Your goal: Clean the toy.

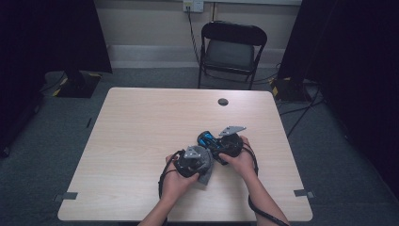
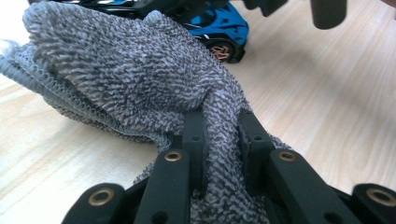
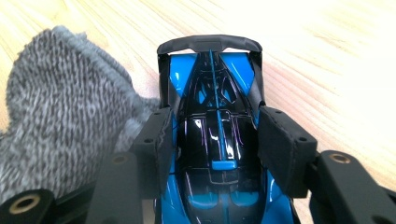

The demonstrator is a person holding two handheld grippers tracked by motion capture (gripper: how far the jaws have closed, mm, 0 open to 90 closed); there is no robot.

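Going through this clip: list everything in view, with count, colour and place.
toy car: one, blue and black, on the table right of centre, clamped between the right gripper's pads.
cloth: one, grey flecked, bunched beside the car, pinched by the left gripper.
table: one, light wood, centre of the high view.
cable port: one, dark round, far side of the tabletop.
chair: one, black folding, behind the table.
wall socket: one, white, on the wall behind the chair.
left gripper: one, black, shut on the cloth.
right gripper: one, black, shut on the toy car.
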